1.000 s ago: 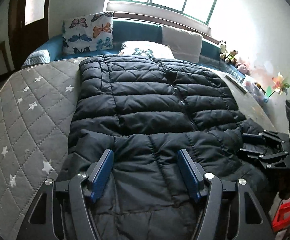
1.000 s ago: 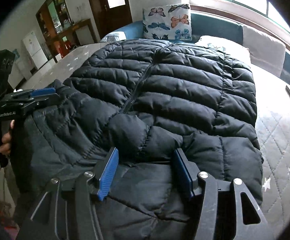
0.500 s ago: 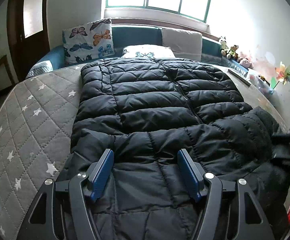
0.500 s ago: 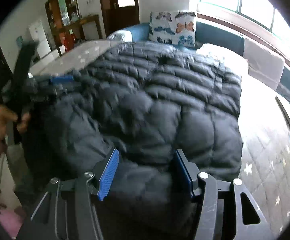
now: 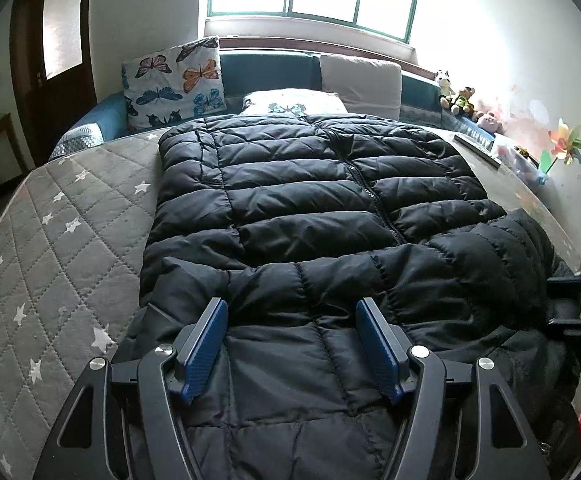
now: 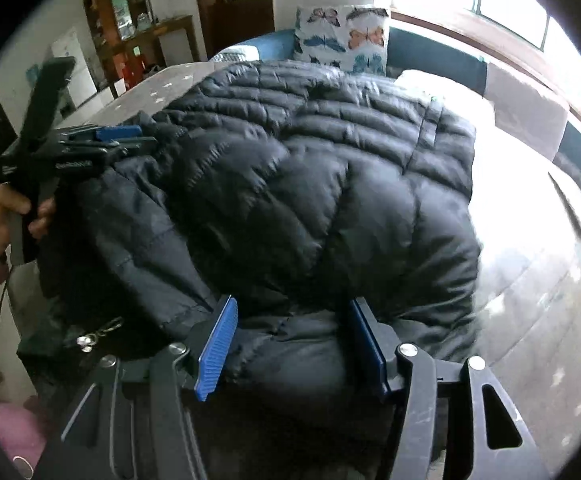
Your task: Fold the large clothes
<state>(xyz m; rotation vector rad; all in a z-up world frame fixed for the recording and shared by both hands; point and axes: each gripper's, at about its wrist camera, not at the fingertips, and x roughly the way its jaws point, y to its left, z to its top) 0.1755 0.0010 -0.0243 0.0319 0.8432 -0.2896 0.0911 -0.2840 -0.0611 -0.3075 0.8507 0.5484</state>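
Black puffer jacket [image 5: 310, 216] flat on grey star-quilted mattress [image 5: 50, 248], collar end toward 12 o'clock near butterfly pillow [image 5: 174, 80]. Left gripper [image 5: 292, 344] over hem at 6 o'clock, fingers apart, fabric between them. Right gripper [image 6: 292, 344] fingers apart, straddling bunched hem; clamped or not, cannot tell.
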